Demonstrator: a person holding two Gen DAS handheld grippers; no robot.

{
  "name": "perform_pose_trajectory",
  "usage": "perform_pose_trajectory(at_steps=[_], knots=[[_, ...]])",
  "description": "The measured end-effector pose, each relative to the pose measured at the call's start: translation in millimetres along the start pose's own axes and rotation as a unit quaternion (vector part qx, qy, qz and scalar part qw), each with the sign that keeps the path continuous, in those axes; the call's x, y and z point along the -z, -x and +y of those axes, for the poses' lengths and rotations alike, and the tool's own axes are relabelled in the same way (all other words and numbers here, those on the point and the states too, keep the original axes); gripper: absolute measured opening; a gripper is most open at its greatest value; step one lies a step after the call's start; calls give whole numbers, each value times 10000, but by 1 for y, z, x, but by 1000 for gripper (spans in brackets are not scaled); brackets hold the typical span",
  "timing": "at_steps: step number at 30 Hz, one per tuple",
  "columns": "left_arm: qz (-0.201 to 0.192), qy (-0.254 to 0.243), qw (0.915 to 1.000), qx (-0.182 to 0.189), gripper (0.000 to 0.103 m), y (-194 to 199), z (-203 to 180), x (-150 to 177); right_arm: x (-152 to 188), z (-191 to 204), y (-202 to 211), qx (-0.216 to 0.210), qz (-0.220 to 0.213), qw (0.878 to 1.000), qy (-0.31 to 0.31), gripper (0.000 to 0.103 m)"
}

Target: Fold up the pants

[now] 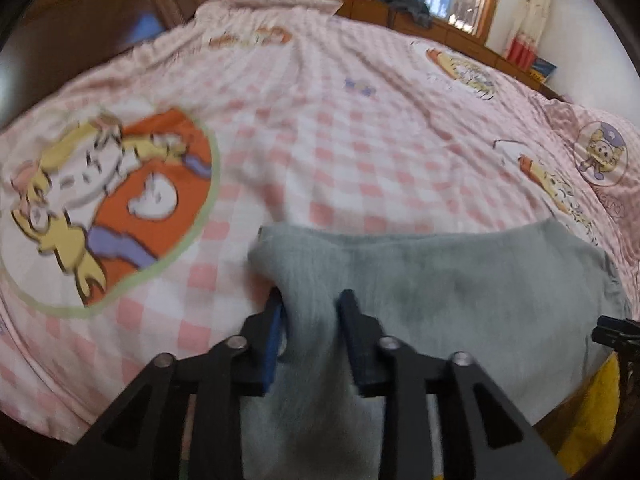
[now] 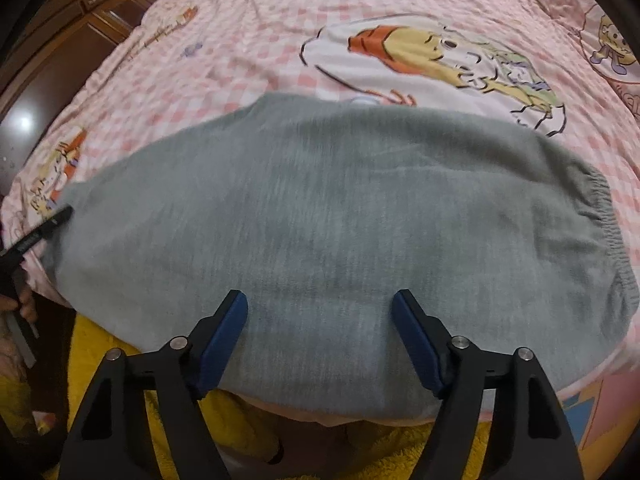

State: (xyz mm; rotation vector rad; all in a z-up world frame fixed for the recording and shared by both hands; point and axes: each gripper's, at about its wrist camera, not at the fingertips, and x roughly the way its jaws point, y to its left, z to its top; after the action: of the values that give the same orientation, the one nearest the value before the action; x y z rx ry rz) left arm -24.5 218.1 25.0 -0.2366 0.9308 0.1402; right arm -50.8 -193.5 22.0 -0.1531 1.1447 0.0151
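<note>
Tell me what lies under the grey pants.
The grey pants lie on a pink checked bedsheet with cartoon prints; one print shows partly at their far edge. Its covered part and anything else beneath are hidden. The left gripper pinches one corner.

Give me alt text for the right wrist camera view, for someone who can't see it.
Grey pants lie spread flat on a pink checked bedsheet with cartoon prints, elastic waistband at the right. The right gripper hovers open over the near edge of the pants, blue-padded fingers wide apart. The left gripper reaches the pants' far left end.
</note>
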Motion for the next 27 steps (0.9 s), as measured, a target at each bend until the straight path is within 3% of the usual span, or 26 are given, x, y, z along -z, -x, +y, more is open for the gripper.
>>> perform_pose_trajectory(at_steps=[4, 5, 6, 11, 19, 23, 27], knots=[[83, -25, 10000, 21, 40, -4, 0, 3, 0, -1, 17, 103, -275, 9996, 35, 77], [117, -48, 9999, -5, 37, -3, -2, 2, 1, -1, 21, 133, -346, 9993, 63, 77], [151, -85, 9998, 8, 27, -2, -3, 1, 1, -1, 26, 160, -416, 9990, 102, 77], [222, -250, 9994, 52, 17, 11, -14, -6, 4, 1, 42, 116, -660, 9975, 241, 77], [194, -29, 9961, 865, 17, 61, -43, -28, 11, -9, 42, -27, -696, 9975, 140, 77], [178, -136, 9909, 1327, 17, 83, -79, -40, 15, -19, 46, -73, -775, 9970, 24, 77], [179, -371, 9871, 1545, 17, 92, -120, -47, 18, -31, 51, -115, -842, 9963, -144, 77]])
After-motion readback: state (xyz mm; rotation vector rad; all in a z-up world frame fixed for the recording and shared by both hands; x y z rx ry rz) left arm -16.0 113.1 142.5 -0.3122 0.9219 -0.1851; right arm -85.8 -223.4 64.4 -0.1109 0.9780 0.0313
